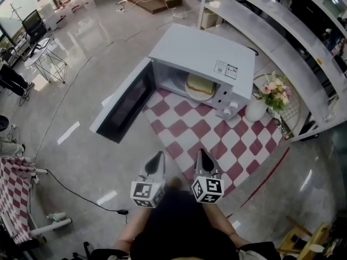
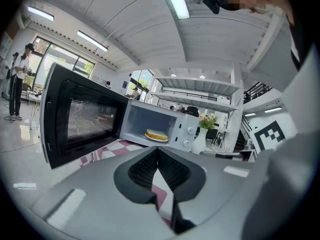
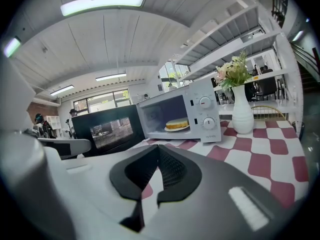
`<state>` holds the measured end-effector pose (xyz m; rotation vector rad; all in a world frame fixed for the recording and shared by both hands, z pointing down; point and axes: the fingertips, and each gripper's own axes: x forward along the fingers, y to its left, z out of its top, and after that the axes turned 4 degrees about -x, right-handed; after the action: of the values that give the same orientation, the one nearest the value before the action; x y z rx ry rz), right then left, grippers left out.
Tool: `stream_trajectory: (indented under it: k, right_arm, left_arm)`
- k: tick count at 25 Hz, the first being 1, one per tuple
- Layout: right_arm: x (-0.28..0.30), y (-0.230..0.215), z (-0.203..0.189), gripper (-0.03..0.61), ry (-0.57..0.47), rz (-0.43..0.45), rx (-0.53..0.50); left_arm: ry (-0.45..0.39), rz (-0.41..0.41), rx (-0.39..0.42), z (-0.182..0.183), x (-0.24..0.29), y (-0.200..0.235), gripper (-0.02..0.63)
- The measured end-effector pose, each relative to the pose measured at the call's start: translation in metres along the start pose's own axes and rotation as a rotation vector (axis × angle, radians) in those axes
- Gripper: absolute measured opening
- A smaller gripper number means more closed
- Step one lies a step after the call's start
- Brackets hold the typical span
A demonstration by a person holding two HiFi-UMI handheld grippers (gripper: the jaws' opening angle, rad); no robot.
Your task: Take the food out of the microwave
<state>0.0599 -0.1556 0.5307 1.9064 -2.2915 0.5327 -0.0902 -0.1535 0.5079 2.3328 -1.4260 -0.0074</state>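
White microwave [image 1: 200,58] is found with its door [image 1: 127,103] opened; the food [image 1: 199,84] is not yet taken from inside it. The left gripper [image 1: 157,158] and right gripper [image 1: 203,156] are held well in front of the microwave, fingers pressed together, empty.

L gripper [image 2: 158,153]: jaws together, nothing btwn. Microwave [image 2: 186,129] ahead, door [image 2: 80,119] swung open to left; food [image 2: 156,133] on plate [image 2: 158,139] inside. Vase w/ flowers [image 2: 202,136] just right of it.
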Motion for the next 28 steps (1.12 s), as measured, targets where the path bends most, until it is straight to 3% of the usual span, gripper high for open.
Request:
stream_trajectory:
  k: [11,28]
  right_arm:
    - [-0.008,-0.009,0.002,0.002,-0.027,-0.042,0.008]
    - [0.001,-0.047,0.01,0.002,-0.024,-0.198,0.061]
  left_arm:
    - [0.016,-0.029,-0.004,-0.008,0.0,-0.007,0.008]
    - [0.082,-0.179,0.002,0.004,0.058,-0.021,0.008]
